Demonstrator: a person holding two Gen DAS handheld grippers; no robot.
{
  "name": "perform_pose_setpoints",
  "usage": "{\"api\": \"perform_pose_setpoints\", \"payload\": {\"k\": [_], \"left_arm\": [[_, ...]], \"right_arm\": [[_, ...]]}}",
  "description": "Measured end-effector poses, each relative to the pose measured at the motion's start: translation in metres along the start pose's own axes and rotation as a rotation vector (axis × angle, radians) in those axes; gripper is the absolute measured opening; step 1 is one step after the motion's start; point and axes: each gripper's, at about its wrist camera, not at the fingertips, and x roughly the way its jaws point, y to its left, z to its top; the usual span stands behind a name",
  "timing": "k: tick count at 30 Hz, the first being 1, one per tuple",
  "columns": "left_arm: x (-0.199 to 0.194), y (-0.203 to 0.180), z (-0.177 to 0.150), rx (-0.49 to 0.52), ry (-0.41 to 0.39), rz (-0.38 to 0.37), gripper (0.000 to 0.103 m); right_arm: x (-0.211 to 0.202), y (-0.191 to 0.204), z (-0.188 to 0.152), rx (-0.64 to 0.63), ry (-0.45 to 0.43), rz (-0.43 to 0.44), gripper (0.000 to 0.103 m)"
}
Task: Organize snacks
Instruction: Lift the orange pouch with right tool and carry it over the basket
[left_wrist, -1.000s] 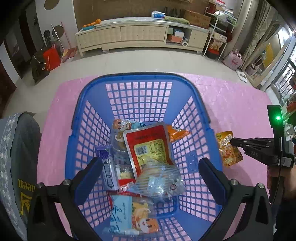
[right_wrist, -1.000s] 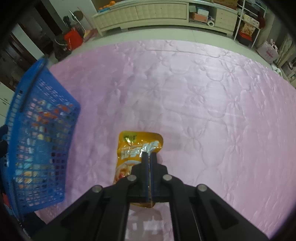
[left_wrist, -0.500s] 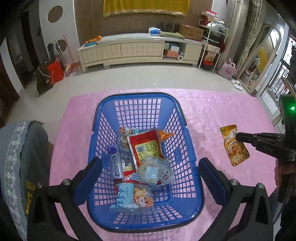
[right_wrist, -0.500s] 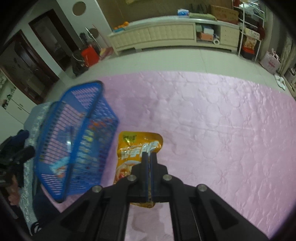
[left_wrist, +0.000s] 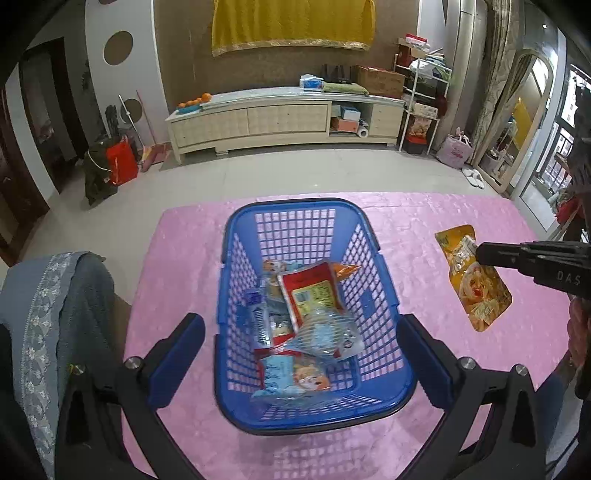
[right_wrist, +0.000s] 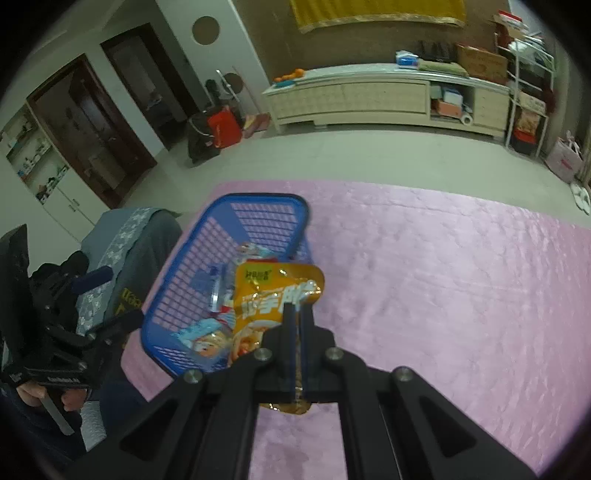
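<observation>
Left wrist view: The left gripper hangs above the near end of the blue basket, its fingers spread wide apart and holding nothing. The basket stands on the pink tablecloth and contains several snack packs, among them a red-edged pack and a clear netted pack. To the right, the right gripper holds the orange snack pouch in the air, well apart from the basket rim.

Right wrist view: The right gripper is clamped on the orange snack pouch, gripping its right edge; the pouch hangs to the left of the fingers. The blue basket lies ahead and to the left, and the pouch overlaps it in this view.

Procedure, as judged from these views: The step in hand is the transfer of the pouch into the basket.
1. Carry the pouch leftward until all of it is over the basket opening.
2. Lower it past the rim before release, so that the hanging corner does not catch the mesh wall.
3. Release over the free space at the far end.
4. Keep the left gripper clear of the drop path.
</observation>
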Motion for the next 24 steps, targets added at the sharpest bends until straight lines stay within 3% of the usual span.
{"api": "perform_pose_setpoints", "payload": {"k": [10, 24], "left_arm": [[0.002, 0.032, -0.013, -0.026, 0.014, 0.042, 0.103], [0.02, 0.057, -0.029, -0.079, 0.059, 0.045, 0.103]], "right_arm": [[0.037, 0.044, 0.004, -0.065, 0.031, 0.035, 0.004], [0.081, 0.068, -0.006, -0.15, 0.099, -0.008, 0.005]]}}
